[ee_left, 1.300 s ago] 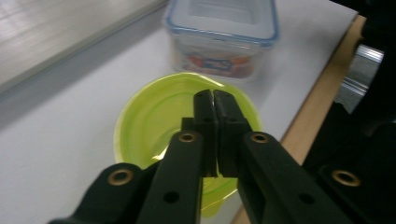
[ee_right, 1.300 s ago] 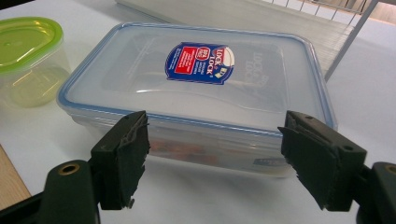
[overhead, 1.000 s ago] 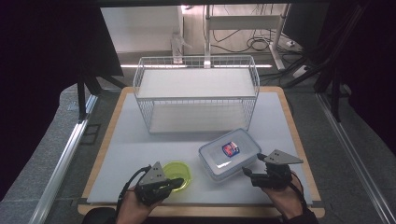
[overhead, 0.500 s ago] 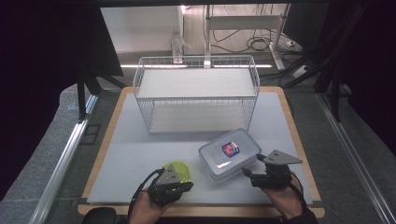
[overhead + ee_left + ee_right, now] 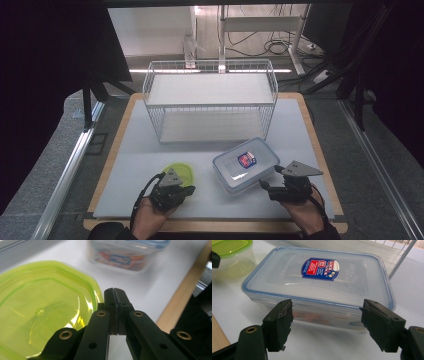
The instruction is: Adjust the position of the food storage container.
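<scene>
A small clear tub with a lime-green lid [image 5: 181, 172] [image 5: 40, 310] [image 5: 229, 247] stands on the white mat near its front edge. My left gripper [image 5: 186, 189] [image 5: 115, 292] is shut with nothing between its jaws, and its tips sit low beside the lid's right rim. To the right lies a clear rectangular box with a blue-rimmed lid and a red-and-blue label [image 5: 245, 165] [image 5: 319, 282] [image 5: 125, 252]. My right gripper [image 5: 267, 181] [image 5: 328, 323] is open, its jaws spread just in front of the box's near side, and the pads are clear of it.
A white wire rack with two levels [image 5: 210, 100] stands at the back of the mat, and its lower corner [image 5: 397, 255] is just behind the box. The wooden table edge [image 5: 215, 225] runs close under both hands.
My left gripper has moved right and down, from the left of the green-lidded tub to its near right side. The right gripper and the box have not moved.
</scene>
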